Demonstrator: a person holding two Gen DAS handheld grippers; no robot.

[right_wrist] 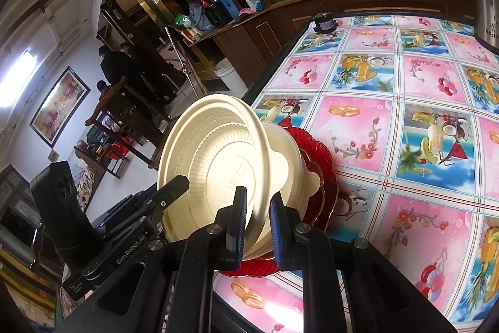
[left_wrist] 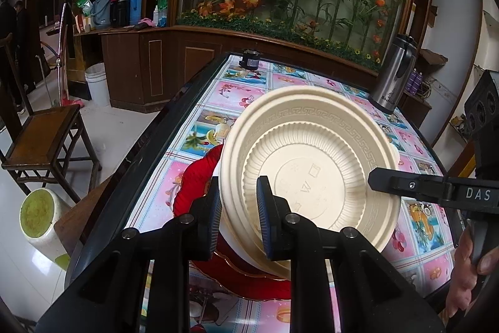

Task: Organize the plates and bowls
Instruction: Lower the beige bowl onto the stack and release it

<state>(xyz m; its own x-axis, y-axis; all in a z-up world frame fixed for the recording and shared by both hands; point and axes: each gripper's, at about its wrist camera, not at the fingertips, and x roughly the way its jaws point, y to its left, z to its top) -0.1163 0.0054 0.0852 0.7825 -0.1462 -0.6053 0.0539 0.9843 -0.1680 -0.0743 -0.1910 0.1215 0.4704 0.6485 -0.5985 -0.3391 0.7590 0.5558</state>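
Observation:
A cream plastic plate (left_wrist: pixel 312 164) with a ribbed well and key-pattern rim is tilted up on edge over a cream bowl (right_wrist: pixel 290 158). The bowl sits on stacked red plates (left_wrist: pixel 196 180) on the table. My left gripper (left_wrist: pixel 238 214) is shut on the plate's near rim, one pad outside, one inside. My right gripper (right_wrist: pixel 257 227) is shut on the rim of the same plate (right_wrist: pixel 215 164) from the other side. Its black finger (left_wrist: pixel 405 184) shows at the right in the left wrist view. The red plates (right_wrist: pixel 318 158) are mostly hidden.
The table has a pink and blue fruit-pattern cloth (right_wrist: pixel 405 120) and a dark rim. A steel thermos (left_wrist: pixel 394 74) stands at the far right. A small black device (left_wrist: pixel 251 58) sits at the far edge. A wooden chair (left_wrist: pixel 43 142) and a white bucket (left_wrist: pixel 98 83) stand left of the table.

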